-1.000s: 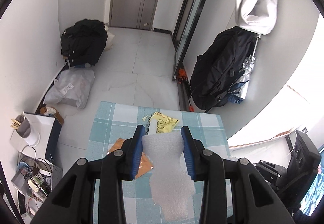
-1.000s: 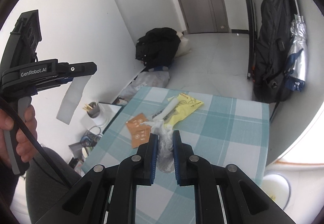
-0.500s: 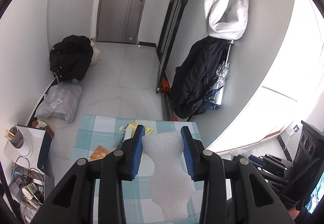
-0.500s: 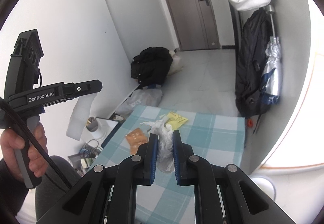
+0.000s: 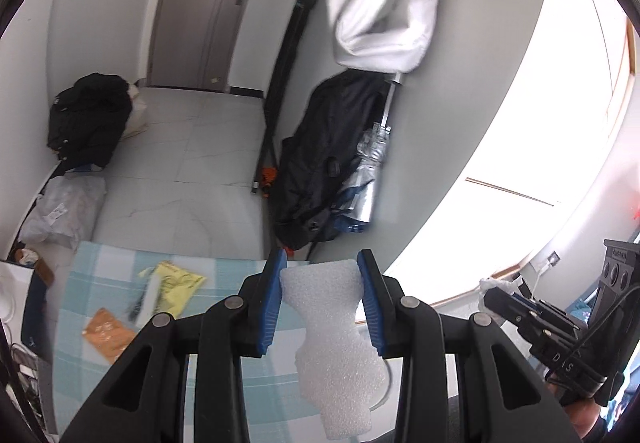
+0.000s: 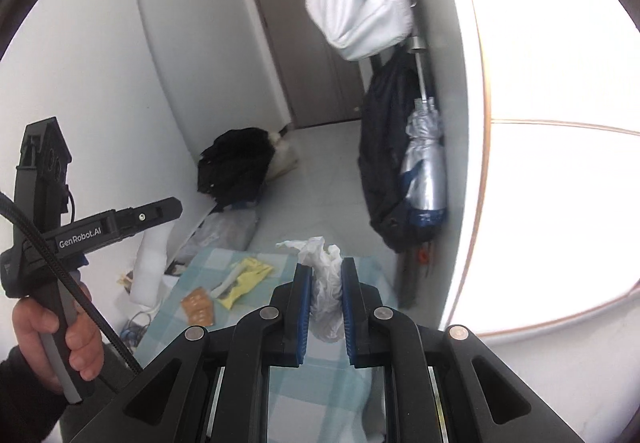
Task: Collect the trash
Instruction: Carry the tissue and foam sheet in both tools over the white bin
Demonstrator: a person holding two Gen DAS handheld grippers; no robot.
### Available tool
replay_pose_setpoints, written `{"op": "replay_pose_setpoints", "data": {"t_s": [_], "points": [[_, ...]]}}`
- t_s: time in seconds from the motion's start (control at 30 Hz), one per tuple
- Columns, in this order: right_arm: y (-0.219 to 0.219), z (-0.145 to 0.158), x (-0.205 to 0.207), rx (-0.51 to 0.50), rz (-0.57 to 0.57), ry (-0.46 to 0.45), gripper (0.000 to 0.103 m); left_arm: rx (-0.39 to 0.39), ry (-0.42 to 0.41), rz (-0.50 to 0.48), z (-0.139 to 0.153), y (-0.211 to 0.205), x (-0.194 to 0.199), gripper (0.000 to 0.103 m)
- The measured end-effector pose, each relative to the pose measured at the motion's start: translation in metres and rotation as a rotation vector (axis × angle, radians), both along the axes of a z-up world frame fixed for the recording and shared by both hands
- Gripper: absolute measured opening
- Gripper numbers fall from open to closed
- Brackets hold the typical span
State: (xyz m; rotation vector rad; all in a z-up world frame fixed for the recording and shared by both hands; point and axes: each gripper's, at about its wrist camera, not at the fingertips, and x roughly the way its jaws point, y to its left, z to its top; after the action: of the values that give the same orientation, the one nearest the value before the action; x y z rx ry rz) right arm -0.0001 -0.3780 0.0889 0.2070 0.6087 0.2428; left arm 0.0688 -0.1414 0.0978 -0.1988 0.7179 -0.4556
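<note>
My left gripper is shut on a white foam sheet that hangs down between its blue pads, above the right part of the checked table. My right gripper is shut on a crumpled white plastic wrapper, held above the table's far end. On the cloth lie a yellow packet, an orange packet and a pale strip. From the right wrist, the left gripper's body shows at the left with the foam sheet dangling under it.
A black bag and a clear plastic bag lie on the tiled floor by the left wall. A dark coat, a folded umbrella and a white bag hang at the right wall. A person's hand grips the left tool.
Both grippers have risen and swung to the right, carrying the foam sheet and the wrapper. The table has slid to the lower left of both views. Both grips are unchanged.
</note>
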Motion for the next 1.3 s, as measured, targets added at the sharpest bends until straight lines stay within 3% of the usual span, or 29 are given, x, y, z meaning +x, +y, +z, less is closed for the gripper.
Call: {"op": "replay_pose_setpoints", "data": {"t_s": [0.23,0.6,0.77,0.97,1.3], "points": [[-0.066,-0.018,-0.004,0.014,-0.145,0.055,0.014,0.002,0.009,-0.098,-0.008,-0.052,0.008,0.031],[-0.13,-0.075,-0.008,0.038,-0.29,0.155,0.014,0.03,0.124,-0.23,-0.059,-0.112,0.02,0.031],[-0.149,-0.115,-0.001,0.066,-0.314,0.229,0.014,0.083,0.191,-0.25,-0.095,-0.139,0.031,0.031],[-0.159,-0.173,0.008,0.132,-0.32,0.329,0.014,0.161,0.338,-0.283,-0.152,-0.171,0.044,0.031],[-0.158,-0.261,0.023,0.264,-0.306,0.474,0.014,0.264,0.499,-0.376,-0.216,-0.216,0.05,0.031]]}}
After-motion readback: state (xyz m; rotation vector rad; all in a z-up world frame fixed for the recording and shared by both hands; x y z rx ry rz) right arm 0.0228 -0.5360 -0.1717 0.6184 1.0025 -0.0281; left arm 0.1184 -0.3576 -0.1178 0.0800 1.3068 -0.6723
